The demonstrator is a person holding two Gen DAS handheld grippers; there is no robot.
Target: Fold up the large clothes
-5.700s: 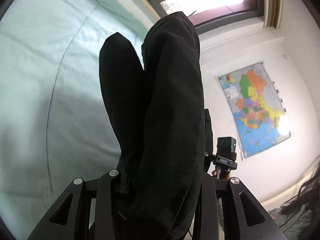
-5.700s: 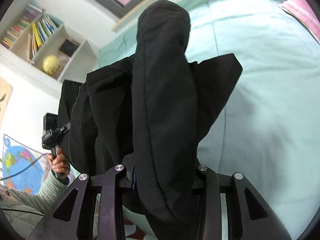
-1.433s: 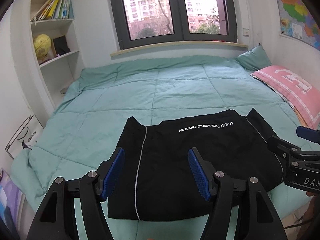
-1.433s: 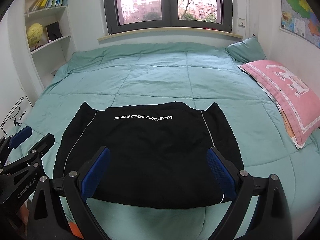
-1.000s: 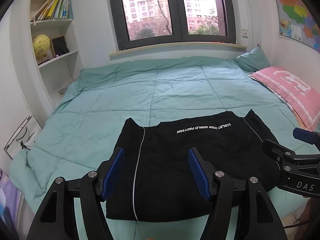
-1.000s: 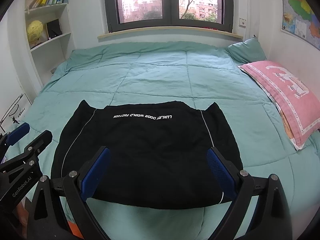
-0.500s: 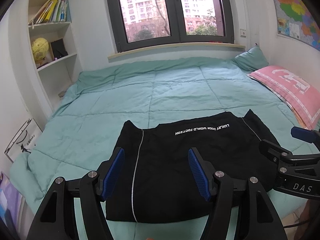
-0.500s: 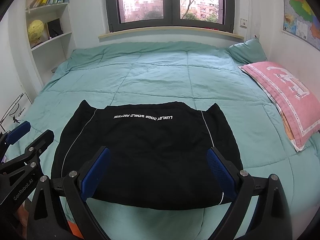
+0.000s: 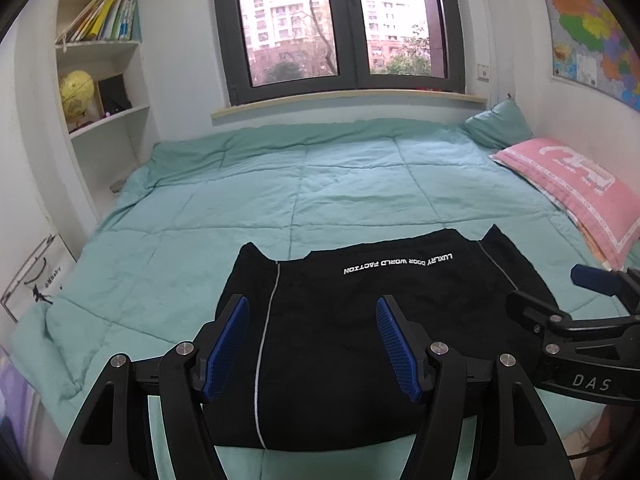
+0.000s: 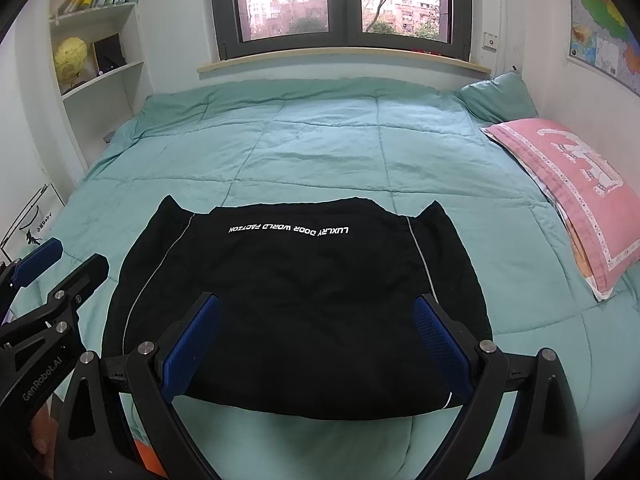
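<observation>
A black garment (image 9: 360,312) with white side stripes and white lettering lies folded flat on the teal quilt (image 9: 280,184), near the bed's front edge; it also shows in the right wrist view (image 10: 296,292). My left gripper (image 9: 312,344) is open and empty, held above the garment's near left part. My right gripper (image 10: 316,340) is open wide and empty, above the garment's near edge. Each gripper shows in the other's view: the right one at the right (image 9: 560,312), the left one at the left (image 10: 52,276).
A pink pillow (image 10: 576,188) and a teal pillow (image 10: 496,96) lie at the bed's right side. White shelves with books and a yellow globe (image 9: 76,92) stand at the left. A window (image 9: 340,24) is behind the bed. A map (image 9: 592,28) hangs on the right wall.
5.7 s ago both grippers were shut on the hanging black garment. It now lies folded on the bed and both grippers are open. Over the last second both views barely shifted.
</observation>
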